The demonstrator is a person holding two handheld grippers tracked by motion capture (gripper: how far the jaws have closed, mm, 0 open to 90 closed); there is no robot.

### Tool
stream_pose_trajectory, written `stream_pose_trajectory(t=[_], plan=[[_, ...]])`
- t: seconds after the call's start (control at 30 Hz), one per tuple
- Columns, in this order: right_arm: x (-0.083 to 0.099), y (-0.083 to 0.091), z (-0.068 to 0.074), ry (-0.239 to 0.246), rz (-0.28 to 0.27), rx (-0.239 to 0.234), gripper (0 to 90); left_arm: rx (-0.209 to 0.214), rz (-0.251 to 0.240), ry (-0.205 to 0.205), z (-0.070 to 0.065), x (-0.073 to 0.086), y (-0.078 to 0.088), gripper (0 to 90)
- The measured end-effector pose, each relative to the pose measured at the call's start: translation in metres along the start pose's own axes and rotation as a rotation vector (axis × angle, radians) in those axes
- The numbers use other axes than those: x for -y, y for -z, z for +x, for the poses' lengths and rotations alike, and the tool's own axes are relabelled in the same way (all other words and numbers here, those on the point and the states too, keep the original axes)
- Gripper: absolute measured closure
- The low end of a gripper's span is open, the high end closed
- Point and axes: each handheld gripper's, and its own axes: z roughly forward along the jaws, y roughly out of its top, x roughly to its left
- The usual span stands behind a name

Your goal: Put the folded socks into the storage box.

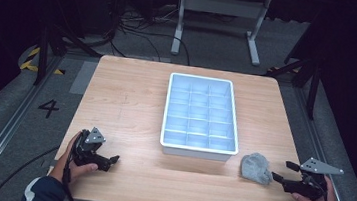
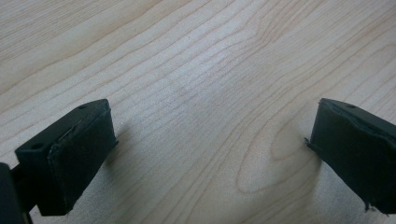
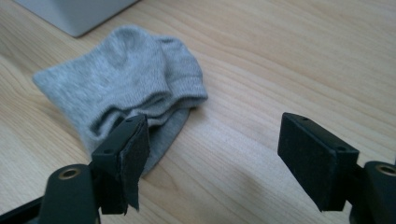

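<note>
A folded grey sock lies on the wooden table, just right of the tray's near corner. My right gripper stands open right beside it, low over the wood; its left pad overlaps the sock's near edge and bare table lies between the jaws. At the table's near left my left gripper rests low and open over plain wood, with nothing between its jaws.
A white tray split into several small empty compartments stands in the middle of the table; its corner shows beyond the sock. Cables and a white frame leg lie on the floor behind the table.
</note>
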Motion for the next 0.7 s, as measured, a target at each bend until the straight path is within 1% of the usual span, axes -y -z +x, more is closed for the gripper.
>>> stream_pose_trajectory(t=[0.1,0.23,0.3,0.33,0.4,0.53,0.7], plan=[[-0.004,0.005,0.001,0.012,-0.014,0.001,25.7,-0.001,-0.002,0.001,0.000,0.000,0.000,0.4],[-0.011,0.009,0.006,0.022,-0.032,-0.021,25.7,0.000,-0.001,0.000,0.000,0.000,0.000,0.3],[-0.016,0.009,0.009,0.038,-0.042,-0.029,25.6,0.000,0.000,0.000,0.000,0.000,0.000,0.4],[-0.017,0.009,0.011,0.038,-0.038,-0.034,25.5,0.000,0.000,0.000,0.000,0.000,0.000,0.4],[-0.020,0.008,0.014,0.048,-0.044,-0.045,25.1,0.000,0.000,0.000,0.000,0.000,0.000,0.4],[-0.025,0.004,0.023,0.076,-0.039,-0.068,25.0,-0.001,-0.002,0.000,0.000,0.000,0.000,0.4],[-0.028,-0.006,0.031,0.099,-0.018,-0.092,25.0,0.000,0.000,0.000,0.000,0.000,0.000,0.4]])
